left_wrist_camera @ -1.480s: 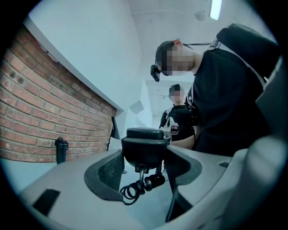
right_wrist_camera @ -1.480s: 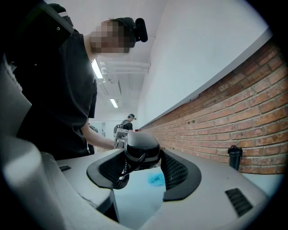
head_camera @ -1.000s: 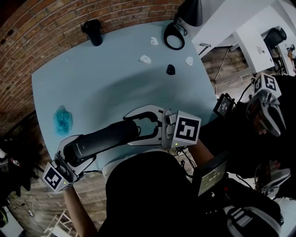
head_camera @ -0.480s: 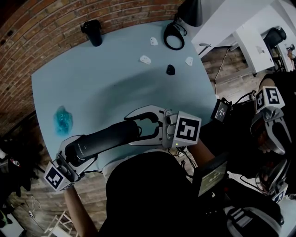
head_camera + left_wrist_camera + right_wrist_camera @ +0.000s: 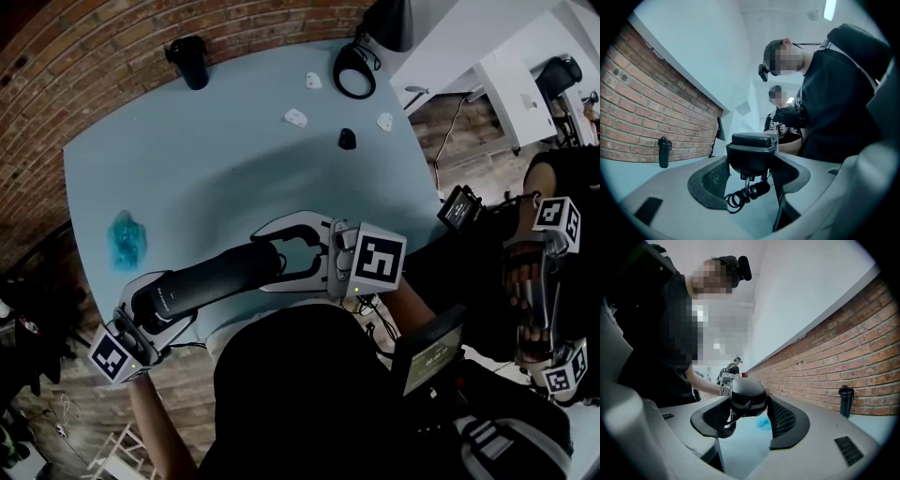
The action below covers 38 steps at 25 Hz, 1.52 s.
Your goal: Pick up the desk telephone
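Your left tongs and right tongs each clench an end of the smooth, rounded black telephone handset over the pale-blue desk.

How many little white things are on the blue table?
3. One white piece lies beside the black ring, one is left of the small black lump, and one is near the table's right edge. The lifted handset might hide more.
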Each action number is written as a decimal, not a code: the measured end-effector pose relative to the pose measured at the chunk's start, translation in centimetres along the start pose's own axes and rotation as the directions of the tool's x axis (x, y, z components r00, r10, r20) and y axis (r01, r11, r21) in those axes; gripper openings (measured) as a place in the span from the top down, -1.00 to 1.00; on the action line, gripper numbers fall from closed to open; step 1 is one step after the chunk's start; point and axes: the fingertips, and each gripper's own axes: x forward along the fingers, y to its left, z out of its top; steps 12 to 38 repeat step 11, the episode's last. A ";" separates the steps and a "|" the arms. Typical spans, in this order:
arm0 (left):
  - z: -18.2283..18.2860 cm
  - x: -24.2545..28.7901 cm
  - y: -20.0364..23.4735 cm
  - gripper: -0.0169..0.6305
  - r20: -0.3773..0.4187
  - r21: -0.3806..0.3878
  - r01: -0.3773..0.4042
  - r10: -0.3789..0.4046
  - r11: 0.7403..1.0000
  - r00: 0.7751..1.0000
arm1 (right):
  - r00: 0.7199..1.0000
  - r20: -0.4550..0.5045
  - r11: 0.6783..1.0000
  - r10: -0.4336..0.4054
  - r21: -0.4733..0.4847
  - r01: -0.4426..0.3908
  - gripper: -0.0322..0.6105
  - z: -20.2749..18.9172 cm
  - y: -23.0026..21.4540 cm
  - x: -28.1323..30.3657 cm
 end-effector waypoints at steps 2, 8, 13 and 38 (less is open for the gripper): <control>0.1 0.2 0.2 0.02 0.002 -0.001 -0.003 0.003 1.000 1.000 | 1.000 -0.002 1.000 0.001 0.003 -0.001 0.14 0.0 -0.2 0.0; -0.6 -0.1 -0.1 0.02 0.004 -0.018 -0.007 0.007 1.000 1.000 | 1.000 -0.014 1.000 0.006 0.001 -0.006 0.14 -0.6 0.2 0.4; -1.5 -0.2 0.2 0.02 -0.012 -0.009 -0.014 0.014 1.000 1.000 | 1.000 -0.020 1.000 0.005 0.009 -0.005 0.14 -1.1 0.0 0.6; -1.5 -0.2 0.2 0.02 -0.012 -0.009 -0.014 0.014 1.000 1.000 | 1.000 -0.020 1.000 0.005 0.009 -0.005 0.14 -1.1 0.0 0.6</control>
